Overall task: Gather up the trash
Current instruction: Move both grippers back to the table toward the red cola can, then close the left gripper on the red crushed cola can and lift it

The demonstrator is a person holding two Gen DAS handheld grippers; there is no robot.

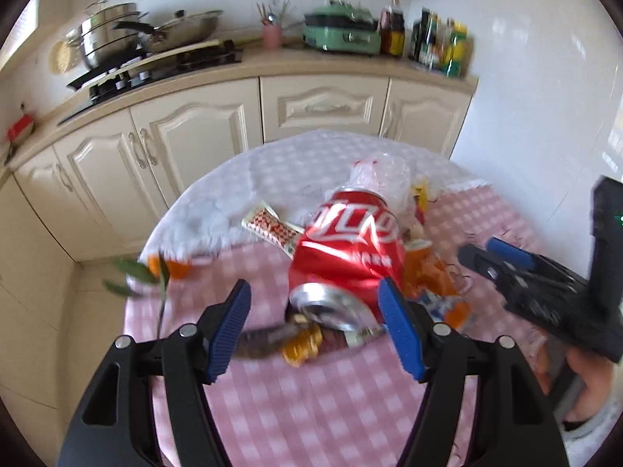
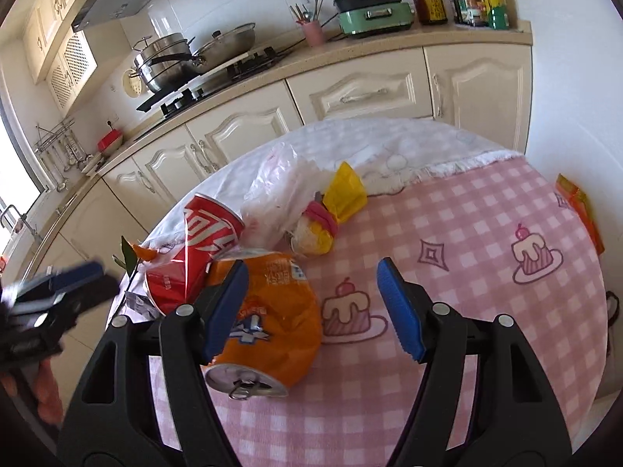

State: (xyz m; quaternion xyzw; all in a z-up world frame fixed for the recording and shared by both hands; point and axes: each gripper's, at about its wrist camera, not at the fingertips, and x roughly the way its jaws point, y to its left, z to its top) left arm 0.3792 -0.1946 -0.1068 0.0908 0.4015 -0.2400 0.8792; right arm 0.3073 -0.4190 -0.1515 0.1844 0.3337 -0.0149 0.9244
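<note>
A crushed red can (image 1: 346, 249) lies on its side in the heap of trash on the desk (image 2: 467, 210), its open end toward the left gripper (image 1: 315, 327). That gripper's blue fingers (image 1: 399, 323) stand apart, one on each side of the can's near end, gripping nothing. Just beside the red can lies a dented orange can (image 2: 272, 311), pull tab facing outward. The right gripper (image 2: 311, 307) hangs over it with its fingers also spread wide, the left one in front of the orange can. Behind the cans sit a crumpled clear plastic bag (image 2: 276, 190) and a yellow wrapper (image 2: 344, 190). A red-and-white wrapper (image 1: 270, 227) lies flat left of the red can. The desk wears a pink checked cloth with cake drawings. Beyond it runs a kitchen counter (image 2: 350, 44) with pots and bottles.
</note>
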